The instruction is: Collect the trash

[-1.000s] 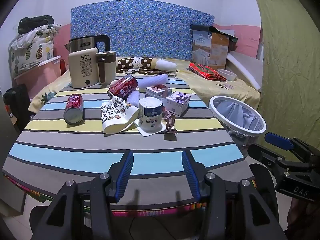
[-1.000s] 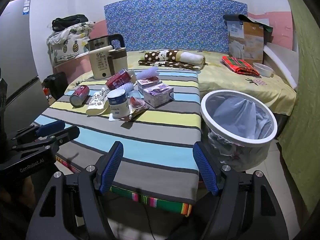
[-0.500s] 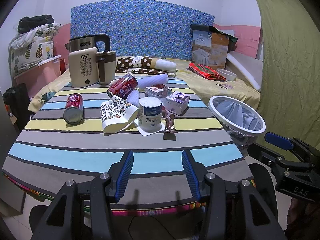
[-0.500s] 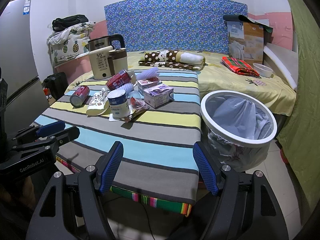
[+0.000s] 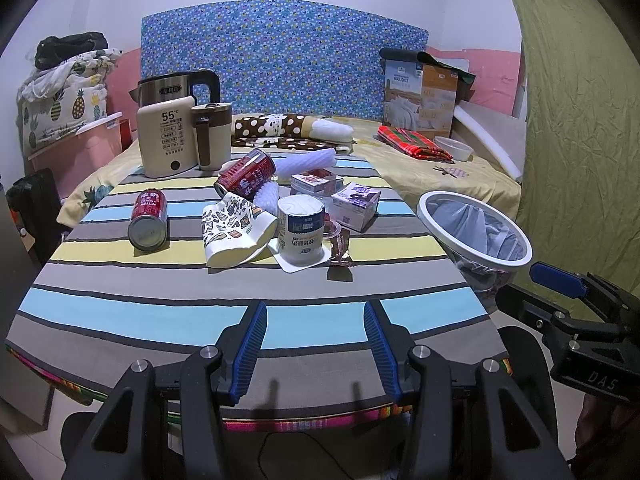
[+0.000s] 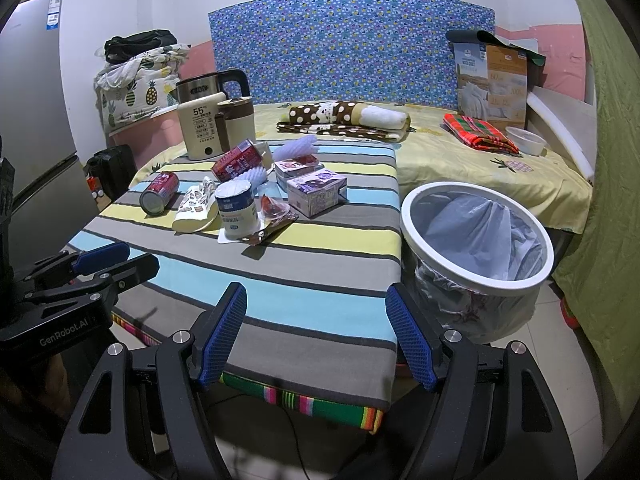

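Trash lies in a heap mid-table: a red can (image 5: pixel 148 219) on its side at the left, a second red can (image 5: pixel 246 174), a crushed patterned paper cup (image 5: pixel 232 232), a white-and-blue tub (image 5: pixel 301 232), a red wrapper (image 5: pixel 340 246) and a purple carton (image 5: pixel 356 204). The white-rimmed bin (image 5: pixel 476 236) with a grey liner stands off the table's right edge; it also shows in the right wrist view (image 6: pixel 476 236). My left gripper (image 5: pixel 316 340) is open and empty over the near table edge. My right gripper (image 6: pixel 316 332) is open and empty, near the table's front right corner.
A cream kettle (image 5: pixel 172 140) and a brown-lidded mug (image 5: pixel 211 136) stand at the table's back left. Behind is a bed (image 6: pixel 480 160) with a dotted pillow, a red plaid cloth and a boxed quilt. A green curtain (image 5: pixel 580 140) hangs at the right.
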The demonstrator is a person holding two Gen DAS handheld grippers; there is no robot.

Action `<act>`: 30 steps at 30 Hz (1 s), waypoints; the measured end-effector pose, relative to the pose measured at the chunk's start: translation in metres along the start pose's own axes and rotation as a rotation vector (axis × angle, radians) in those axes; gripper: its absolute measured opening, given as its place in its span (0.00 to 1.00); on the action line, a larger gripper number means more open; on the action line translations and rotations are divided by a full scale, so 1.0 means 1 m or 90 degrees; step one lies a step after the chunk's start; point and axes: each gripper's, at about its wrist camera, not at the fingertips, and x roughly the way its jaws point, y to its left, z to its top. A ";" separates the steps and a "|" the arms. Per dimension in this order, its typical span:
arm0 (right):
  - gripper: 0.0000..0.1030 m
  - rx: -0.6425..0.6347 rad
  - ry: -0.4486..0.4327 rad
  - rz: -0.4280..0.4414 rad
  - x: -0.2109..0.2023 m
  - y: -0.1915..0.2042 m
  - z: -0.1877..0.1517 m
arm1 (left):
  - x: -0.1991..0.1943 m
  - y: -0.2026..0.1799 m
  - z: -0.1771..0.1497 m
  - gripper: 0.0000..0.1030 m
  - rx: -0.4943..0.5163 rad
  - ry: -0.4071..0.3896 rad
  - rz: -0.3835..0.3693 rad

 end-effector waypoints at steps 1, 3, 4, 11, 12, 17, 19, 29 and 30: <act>0.71 0.000 0.000 0.000 0.000 0.000 0.000 | 0.000 0.000 0.000 0.49 0.000 0.000 0.000; 0.71 0.000 0.000 0.000 0.000 0.000 0.000 | 0.000 0.000 0.000 0.49 0.000 0.000 0.000; 0.71 0.000 0.000 0.000 0.000 0.000 0.000 | 0.000 0.000 0.000 0.49 0.000 0.000 0.000; 0.71 0.002 0.000 -0.001 0.000 0.001 0.002 | 0.000 0.000 0.000 0.49 0.000 0.001 0.001; 0.71 0.002 0.000 -0.001 -0.001 0.001 0.003 | 0.000 0.000 0.000 0.49 0.000 0.002 0.000; 0.71 0.001 0.000 0.000 0.001 -0.001 0.003 | 0.000 -0.001 0.000 0.49 0.001 0.002 0.000; 0.71 -0.001 0.001 0.000 0.001 -0.001 0.002 | 0.001 -0.001 0.000 0.49 0.002 0.003 0.000; 0.71 -0.001 0.000 0.000 0.001 -0.001 0.002 | 0.001 -0.002 0.000 0.49 0.002 0.002 0.001; 0.71 -0.001 0.000 0.000 0.001 -0.001 0.002 | 0.001 -0.002 0.000 0.49 0.002 0.002 0.001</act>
